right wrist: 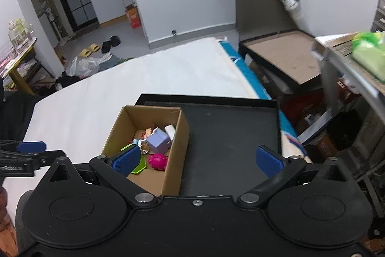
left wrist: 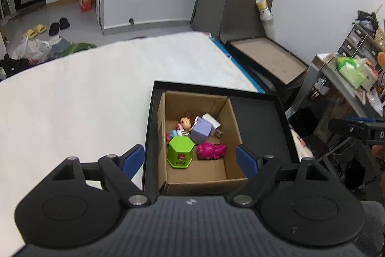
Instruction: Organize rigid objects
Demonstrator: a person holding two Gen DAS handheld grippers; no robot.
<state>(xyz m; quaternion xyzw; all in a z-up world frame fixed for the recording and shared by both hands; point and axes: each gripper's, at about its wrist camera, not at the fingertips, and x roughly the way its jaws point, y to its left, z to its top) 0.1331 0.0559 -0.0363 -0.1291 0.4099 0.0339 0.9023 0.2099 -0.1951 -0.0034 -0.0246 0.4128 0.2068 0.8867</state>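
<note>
Left wrist: left gripper [left wrist: 190, 158] wide open, empty, above cardboard box [left wrist: 231, 110]. Right gripper [right wrist: 197, 160] open too. Green pot [left wrist: 181, 153] near: hard, light, slippery; pinch flat sides.

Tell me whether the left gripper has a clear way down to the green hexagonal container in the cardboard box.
Probably yes: the left gripper is open above the open-topped cardboard box, and nothing covers the green hexagonal container.
</note>
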